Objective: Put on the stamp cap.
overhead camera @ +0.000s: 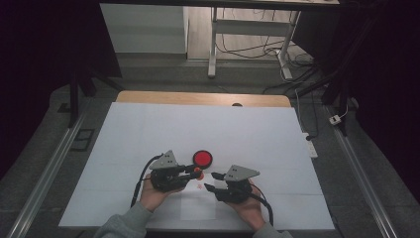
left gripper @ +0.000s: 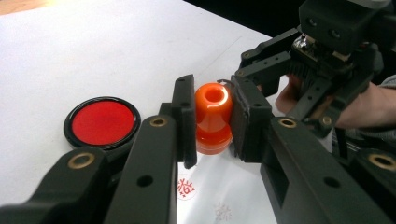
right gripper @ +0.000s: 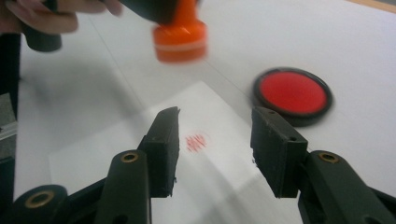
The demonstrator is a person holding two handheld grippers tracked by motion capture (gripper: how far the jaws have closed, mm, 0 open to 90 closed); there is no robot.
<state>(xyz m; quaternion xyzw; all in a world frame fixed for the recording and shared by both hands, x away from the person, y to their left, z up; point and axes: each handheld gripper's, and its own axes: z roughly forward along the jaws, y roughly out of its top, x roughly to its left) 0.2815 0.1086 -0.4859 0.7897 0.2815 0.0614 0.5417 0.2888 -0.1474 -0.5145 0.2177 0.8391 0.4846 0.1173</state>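
My left gripper (overhead camera: pixel 197 172) is shut on an orange stamp (left gripper: pixel 212 116), its pads pressing the stamp's narrow neck. In the right gripper view the stamp (right gripper: pixel 180 32) hangs above a small white paper sheet (right gripper: pixel 116 154), clear of it. A red stamped mark (right gripper: pixel 196 141) lies on that sheet, and the left gripper view shows two red marks (left gripper: pixel 186 185) there. A round red ink pad (overhead camera: pixel 202 158) in a black case sits just beyond the stamp. My right gripper (overhead camera: pixel 210 180) is open over the paper, nothing between its jaws, facing the left gripper from close by.
A white mat (overhead camera: pixel 148 129) covers the table, with a wooden edge (overhead camera: pixel 203 98) at the far side. Metal rails (overhead camera: pixel 54 163) run along both sides. Desk legs and cables (overhead camera: pixel 277 49) stand on the floor beyond.
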